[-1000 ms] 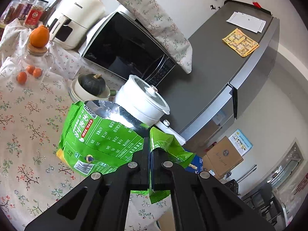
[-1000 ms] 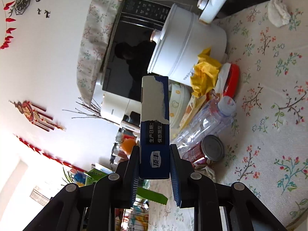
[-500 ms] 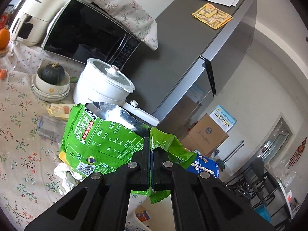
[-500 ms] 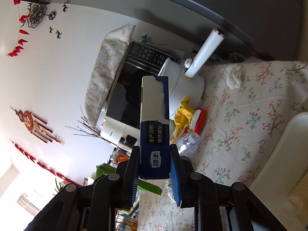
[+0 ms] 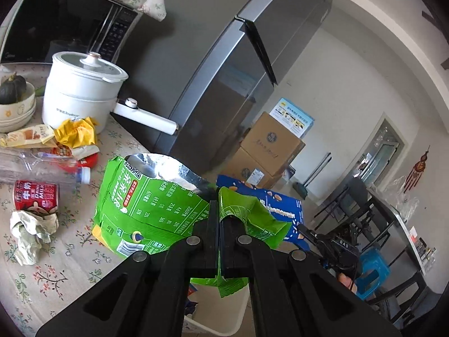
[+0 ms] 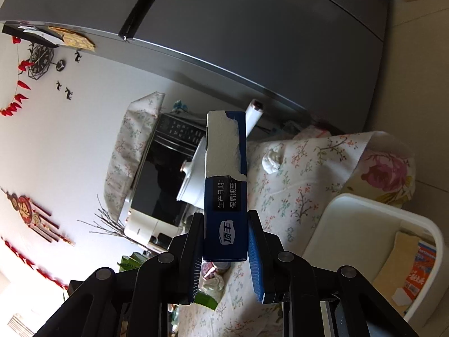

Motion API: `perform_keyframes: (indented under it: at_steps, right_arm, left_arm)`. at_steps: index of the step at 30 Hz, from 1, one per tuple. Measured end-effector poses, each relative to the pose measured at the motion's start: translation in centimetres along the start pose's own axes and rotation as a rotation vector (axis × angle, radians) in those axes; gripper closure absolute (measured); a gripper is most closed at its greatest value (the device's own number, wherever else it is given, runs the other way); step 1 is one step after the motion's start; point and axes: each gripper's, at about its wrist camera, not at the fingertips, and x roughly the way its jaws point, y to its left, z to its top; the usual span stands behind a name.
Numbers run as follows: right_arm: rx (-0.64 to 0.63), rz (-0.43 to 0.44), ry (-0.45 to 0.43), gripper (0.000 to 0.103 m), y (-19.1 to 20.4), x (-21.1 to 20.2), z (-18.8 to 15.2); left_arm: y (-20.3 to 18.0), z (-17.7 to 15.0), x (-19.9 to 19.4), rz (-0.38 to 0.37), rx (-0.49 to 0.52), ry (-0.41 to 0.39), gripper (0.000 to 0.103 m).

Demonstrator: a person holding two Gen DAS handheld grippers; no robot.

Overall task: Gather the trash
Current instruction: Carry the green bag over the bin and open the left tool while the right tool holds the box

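Glossy green bag (image 5: 146,210) shows crinkled silver foil lining; blue box (image 6: 226,196) is matt card, its print torn to white. Fridge (image 5: 213,64) is smooth brushed grey; the tabletop (image 5: 42,275) wears floral cloth.

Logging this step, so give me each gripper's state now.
Left gripper: shut on the green bag.
Right gripper: shut on the blue box.

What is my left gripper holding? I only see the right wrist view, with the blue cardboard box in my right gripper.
Observer: The left gripper is shut on an opened green foil snack bag.
Operator: Any trash left on the table?
Observer: Yes, a clear plastic bottle and a crumpled yellow wrapper lie on the floral tablecloth.
Operator: Where is the bin from that side?
Observer: The white plastic bin shows low in the frame, between the left gripper's arms.
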Motion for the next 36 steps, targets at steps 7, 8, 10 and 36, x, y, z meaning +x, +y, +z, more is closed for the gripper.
perform_keyframes:
  at_steps: [7,8,10,36]
  right_arm:
    - [-0.022,0.006,-0.003,0.077,0.2,0.0,0.1]
    - [-0.022,0.006,-0.002,0.077,0.2,0.0,0.1]
    - [-0.024,0.003,0.001,0.077,0.1,0.1,0.0]
    - [-0.024,-0.012,-0.014,0.077,-0.3,-0.6,0.2]
  left_arm:
    - [-3.6,-4.4,5.6,-0.024,0.106,0.179,0.103]
    - [-4.1,-5.1,6.3,-0.025,0.125,0.201,0.103]
    - [-5.0,-6.3,7.7,-0.032,0.157,0.245,0.103]
    - [-3.8,-10.5,16.4,0.088,0.207,0.457,0.103]
